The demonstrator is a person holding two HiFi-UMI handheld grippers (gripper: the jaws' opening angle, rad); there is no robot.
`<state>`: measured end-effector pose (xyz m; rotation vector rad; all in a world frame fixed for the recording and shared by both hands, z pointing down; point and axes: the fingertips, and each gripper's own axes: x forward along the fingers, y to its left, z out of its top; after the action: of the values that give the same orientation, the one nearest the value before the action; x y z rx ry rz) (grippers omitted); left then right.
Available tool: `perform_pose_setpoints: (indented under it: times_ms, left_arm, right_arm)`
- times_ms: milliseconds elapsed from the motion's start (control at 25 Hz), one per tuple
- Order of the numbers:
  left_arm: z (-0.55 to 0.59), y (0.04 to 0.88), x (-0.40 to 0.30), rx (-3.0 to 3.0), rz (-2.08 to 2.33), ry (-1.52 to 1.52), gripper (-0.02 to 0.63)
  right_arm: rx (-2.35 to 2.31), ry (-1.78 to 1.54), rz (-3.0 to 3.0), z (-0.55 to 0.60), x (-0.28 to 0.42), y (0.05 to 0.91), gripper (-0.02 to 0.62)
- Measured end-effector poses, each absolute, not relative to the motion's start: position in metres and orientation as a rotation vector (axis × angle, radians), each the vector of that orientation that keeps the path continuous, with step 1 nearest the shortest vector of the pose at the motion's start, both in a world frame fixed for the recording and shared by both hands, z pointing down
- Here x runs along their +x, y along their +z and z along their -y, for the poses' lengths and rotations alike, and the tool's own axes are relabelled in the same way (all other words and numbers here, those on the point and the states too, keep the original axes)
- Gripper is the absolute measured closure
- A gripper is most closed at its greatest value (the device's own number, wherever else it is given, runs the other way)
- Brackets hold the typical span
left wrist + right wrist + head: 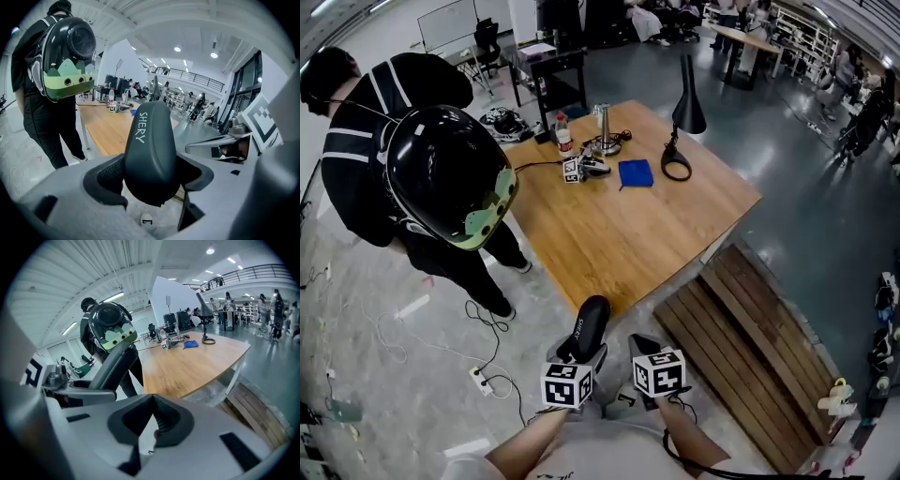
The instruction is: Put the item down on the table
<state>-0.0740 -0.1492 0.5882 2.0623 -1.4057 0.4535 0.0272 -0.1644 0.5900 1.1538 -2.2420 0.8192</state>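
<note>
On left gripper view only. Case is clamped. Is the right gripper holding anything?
Observer: No. The right gripper has its jaws together, with nothing between them.
Operator: Case over the table yet?
Observer: Looks not. Head view puts the case just short of the table at its near corner, over floor.
Operator: Anything low on the right?
Observer: A wooden pallet lies on the floor beside the table's right edge.
</note>
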Motion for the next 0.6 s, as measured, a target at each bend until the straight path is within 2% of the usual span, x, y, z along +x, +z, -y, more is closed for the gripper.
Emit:
perform_pose_setpoints:
  times_ms: [320,600]
  left_arm:
    - [0.243,0.651,-0.091,1.974,1.374,0.545,0.268]
    - [0.31,0.737,-0.095,1.919,1.344,0.767,0.268]
  right_arm:
    - [1.216,0.839,2.2,0.211,0.024,0.61,0.592]
    - [1.219,0.934,2.173,0.239,0.011,0.639,0.592]
